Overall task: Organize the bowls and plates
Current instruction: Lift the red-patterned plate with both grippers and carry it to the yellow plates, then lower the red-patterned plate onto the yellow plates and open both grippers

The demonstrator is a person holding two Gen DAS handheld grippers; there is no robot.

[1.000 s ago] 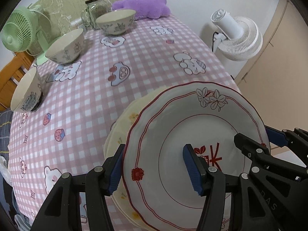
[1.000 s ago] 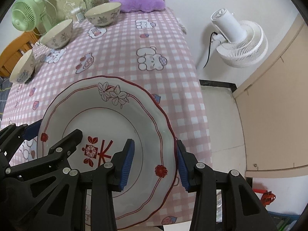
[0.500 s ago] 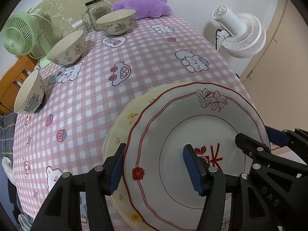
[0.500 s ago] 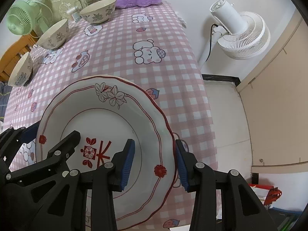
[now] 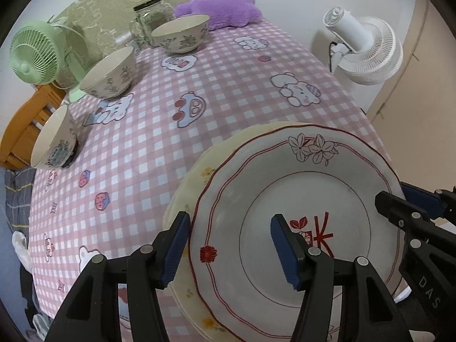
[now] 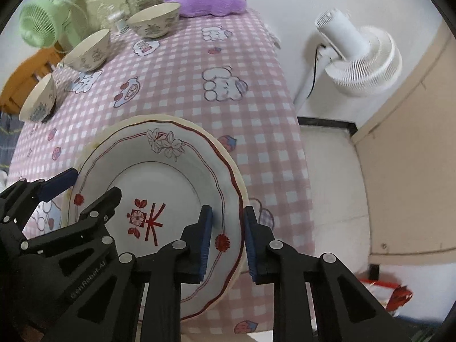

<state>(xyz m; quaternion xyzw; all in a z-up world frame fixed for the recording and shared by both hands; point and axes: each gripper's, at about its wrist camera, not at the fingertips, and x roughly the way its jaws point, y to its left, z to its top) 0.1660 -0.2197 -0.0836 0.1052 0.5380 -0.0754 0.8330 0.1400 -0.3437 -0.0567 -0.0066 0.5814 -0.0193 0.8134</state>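
Note:
A white plate (image 5: pixel 313 188) (image 6: pixel 159 182) with red trim and a red character lies on a cream plate (image 5: pixel 196 171) (image 6: pixel 119 125) at the near edge of the pink checked table (image 5: pixel 228 85). My left gripper (image 5: pixel 229 228) is open and straddles the stack's left rim, one pad outside and one over the white plate's well. My right gripper (image 6: pixel 227 213) has its jaws closing on the right rim, with the pads against both plates. Three patterned bowls stand apart along the far left: one at the back (image 5: pixel 181 32), one in the middle (image 5: pixel 109 74), one nearest (image 5: pixel 52 139).
A green fan (image 5: pixel 31 54), a glass jar (image 5: pixel 149 14) and a purple cushion (image 5: pixel 222 8) sit at the table's far end. A white floor fan (image 5: pixel 367 48) stands off the right edge. Bare checked cloth lies between the bowls and the plates.
My right gripper's jaws have narrowed onto the plate rim. In the right wrist view the cream plate's edge now shows around the white plate. The left gripper is unchanged.

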